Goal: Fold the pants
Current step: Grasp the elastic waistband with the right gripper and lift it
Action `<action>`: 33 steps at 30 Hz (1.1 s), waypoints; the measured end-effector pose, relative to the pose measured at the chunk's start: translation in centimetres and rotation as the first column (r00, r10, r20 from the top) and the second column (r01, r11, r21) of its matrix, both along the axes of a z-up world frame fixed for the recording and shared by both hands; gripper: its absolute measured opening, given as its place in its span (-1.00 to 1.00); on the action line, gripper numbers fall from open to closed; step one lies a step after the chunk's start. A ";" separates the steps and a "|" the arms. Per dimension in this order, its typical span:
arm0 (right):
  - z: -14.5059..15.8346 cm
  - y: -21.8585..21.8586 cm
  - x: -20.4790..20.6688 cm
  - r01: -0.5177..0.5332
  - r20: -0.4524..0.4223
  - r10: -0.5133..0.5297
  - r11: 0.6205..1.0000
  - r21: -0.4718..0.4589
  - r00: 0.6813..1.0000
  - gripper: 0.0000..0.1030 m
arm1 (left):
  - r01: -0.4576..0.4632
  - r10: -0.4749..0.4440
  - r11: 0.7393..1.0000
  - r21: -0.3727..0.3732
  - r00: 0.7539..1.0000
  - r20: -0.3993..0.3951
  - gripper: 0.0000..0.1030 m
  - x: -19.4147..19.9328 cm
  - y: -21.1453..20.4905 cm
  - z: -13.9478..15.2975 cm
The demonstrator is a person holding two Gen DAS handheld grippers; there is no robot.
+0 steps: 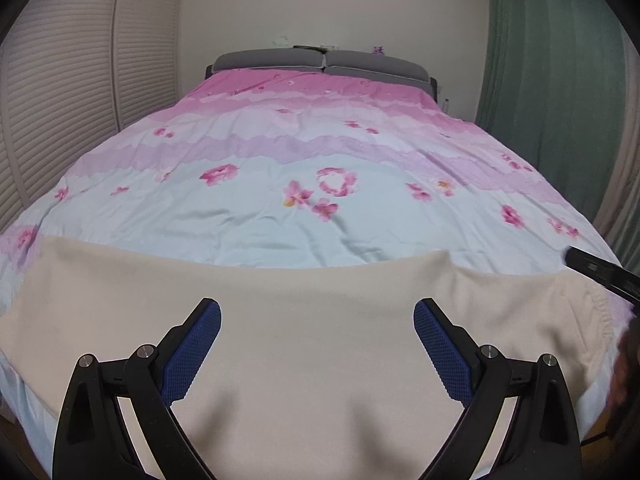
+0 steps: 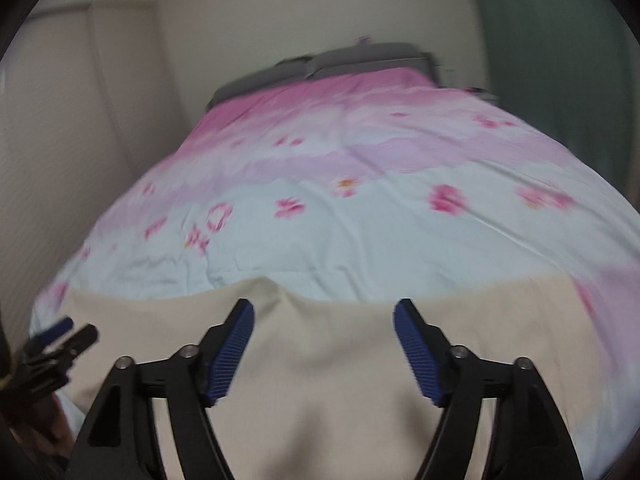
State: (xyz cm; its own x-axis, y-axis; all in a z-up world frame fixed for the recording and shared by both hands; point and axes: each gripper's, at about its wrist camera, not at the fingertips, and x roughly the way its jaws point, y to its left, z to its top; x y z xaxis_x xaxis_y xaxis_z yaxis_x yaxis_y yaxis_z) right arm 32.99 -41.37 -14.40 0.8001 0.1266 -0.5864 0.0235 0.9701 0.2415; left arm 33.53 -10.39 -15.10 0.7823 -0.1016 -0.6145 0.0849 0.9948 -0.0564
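Bed (image 1: 320, 152) with floral pink-blue cover, grey headboard (image 1: 320, 62) against cream wall (image 1: 320, 0). Louvred doors (image 1: 72, 92) left, green curtain (image 1: 552, 80) right.

Cream pants (image 1: 280, 312); pink-and-pale-blue flowered bedspread (image 1: 320, 152); blue-padded black claws
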 end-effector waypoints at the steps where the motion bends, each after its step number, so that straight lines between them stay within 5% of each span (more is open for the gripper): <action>1: 0.2 -0.9 -1.7 0.045 0.006 -0.045 0.999 0.012 0.999 0.51 | 0.008 -0.008 1.000 0.003 1.000 0.003 0.92 -0.4 -0.4 0.2; 9: -2.8 -6.9 -10.5 0.308 -0.009 -0.309 0.945 0.111 0.951 0.60 | 0.088 -0.088 0.996 0.019 0.996 -0.013 0.93 -3.2 -5.6 -0.5; 14: -6.7 -11.3 -12.2 0.426 -0.063 -0.428 0.853 0.302 0.902 0.60 | 0.144 -0.143 0.988 0.053 0.989 -0.026 0.93 -4.5 -8.7 -0.9; 17: -9.4 -13.5 -11.9 0.435 -0.106 -0.435 0.789 0.434 0.894 0.61 | 0.158 -0.156 0.984 0.079 0.987 -0.020 0.93 -4.8 -9.8 -0.8; 25: -13.7 -15.1 -9.4 0.451 -0.159 -0.440 0.712 0.537 0.884 0.60 | 0.179 -0.177 0.977 0.120 0.984 -0.021 0.93 -4.5 -12.1 -1.3; 30: -14.8 -16.5 -8.7 0.449 -0.126 -0.469 0.680 0.580 0.874 0.57 | 0.186 -0.185 0.972 0.146 0.983 -0.020 0.93 -4.1 -13.1 -1.8; 33: -14.9 -16.8 -7.8 0.398 -0.087 -0.437 0.698 0.595 0.895 0.43 | 0.190 -0.189 0.969 0.161 0.982 -0.018 0.93 -4.0 -13.6 -1.9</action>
State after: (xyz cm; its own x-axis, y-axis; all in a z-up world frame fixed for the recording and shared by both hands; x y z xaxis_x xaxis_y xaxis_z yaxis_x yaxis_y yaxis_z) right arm 25.20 -58.12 -29.33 0.8835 0.0714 -0.4629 0.3595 0.5302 0.7679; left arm 29.50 -23.97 -17.05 0.7566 -0.1469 -0.6372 0.2727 0.9566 0.1033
